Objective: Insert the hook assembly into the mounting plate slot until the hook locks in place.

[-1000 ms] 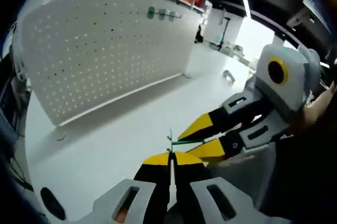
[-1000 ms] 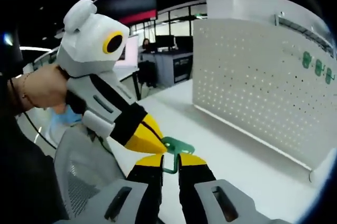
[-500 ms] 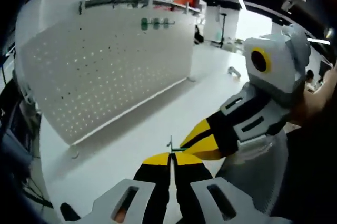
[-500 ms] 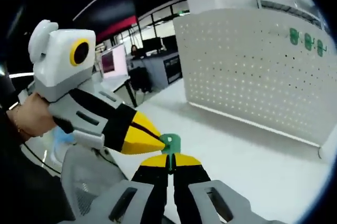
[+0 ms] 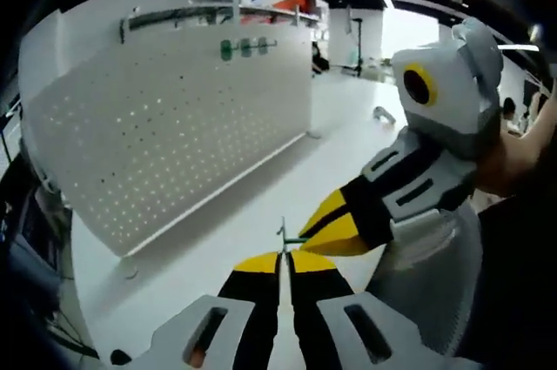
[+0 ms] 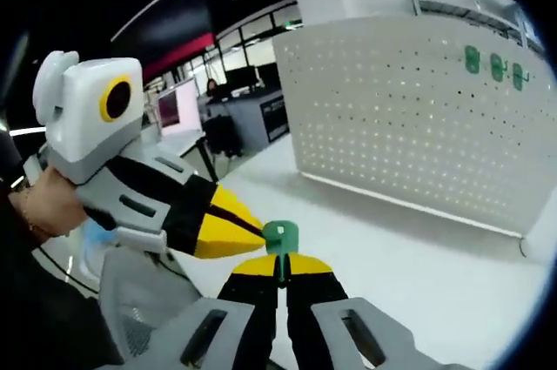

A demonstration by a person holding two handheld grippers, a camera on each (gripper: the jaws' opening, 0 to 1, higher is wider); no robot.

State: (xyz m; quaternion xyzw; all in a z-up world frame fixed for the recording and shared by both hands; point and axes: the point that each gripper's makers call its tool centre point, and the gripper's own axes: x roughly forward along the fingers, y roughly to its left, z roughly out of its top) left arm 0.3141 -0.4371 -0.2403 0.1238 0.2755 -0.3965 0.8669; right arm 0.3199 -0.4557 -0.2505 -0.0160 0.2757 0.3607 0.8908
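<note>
A small green hook assembly is held in the air between both grippers. In the right gripper view my right gripper is shut on its lower part, and the left gripper pinches it from the left. In the left gripper view my left gripper is shut on the hook's thin edge, with the right gripper coming in from the right. The white perforated mounting plate stands upright on the table beyond. Three green hooks hang near its top.
The white table top spreads between the grippers and the plate. A grey mesh chair is close behind the grippers. A person's hand holds the left gripper. Office desks and screens stand far back.
The right jaws have closed from a small gap onto the green hook. Both views have swung, so the plate now sits more squarely ahead. The left jaws stay shut.
</note>
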